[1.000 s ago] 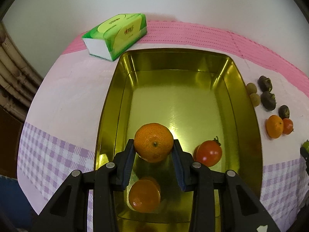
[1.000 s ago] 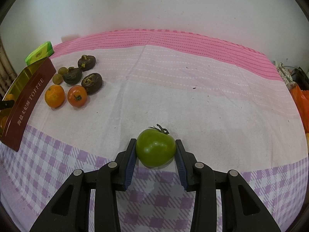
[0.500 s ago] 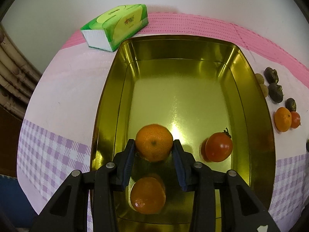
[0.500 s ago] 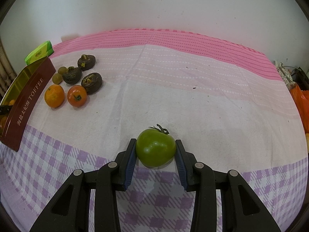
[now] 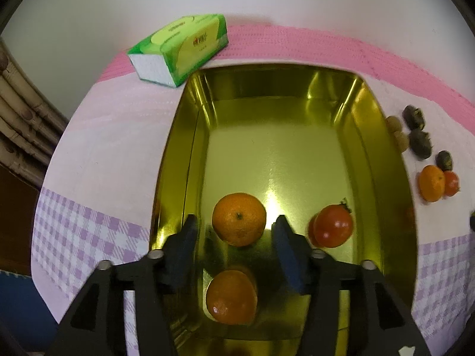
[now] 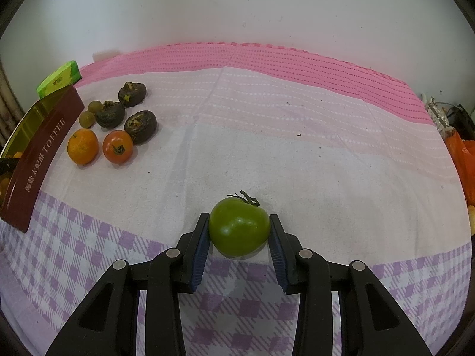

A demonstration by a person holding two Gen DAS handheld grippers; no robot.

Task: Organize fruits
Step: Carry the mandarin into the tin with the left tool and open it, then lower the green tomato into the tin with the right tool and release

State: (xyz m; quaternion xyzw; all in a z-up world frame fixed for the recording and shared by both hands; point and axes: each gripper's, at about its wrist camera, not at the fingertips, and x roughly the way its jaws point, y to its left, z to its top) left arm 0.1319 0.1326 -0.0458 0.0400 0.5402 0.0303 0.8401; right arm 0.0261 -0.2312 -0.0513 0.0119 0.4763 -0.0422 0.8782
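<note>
My left gripper (image 5: 236, 225) is open over the gold tin tray (image 5: 178, 160). A mandarin (image 5: 239, 219) sits on the tray floor between the parted fingers, touching neither. A second mandarin (image 5: 231, 296) lies nearer me and a red tomato (image 5: 332, 225) to the right. My right gripper (image 6: 239, 231) is shut on a green tomato (image 6: 239, 228) resting on the cloth. Loose fruit lies on the cloth by the tray: a mandarin (image 6: 82, 146), a small red tomato (image 6: 117, 146) and dark brown fruits (image 6: 140, 122).
A green tissue pack (image 5: 181, 47) lies behind the tray by the wall. The tray's dark red outer side (image 6: 41, 154) shows at the left of the right wrist view. Orange bags (image 6: 463, 160) sit at the table's right edge. Bamboo poles (image 5: 20, 118) stand at the left.
My left gripper has opened and let the mandarin go onto the tray floor. The right gripper and green tomato have not moved.
</note>
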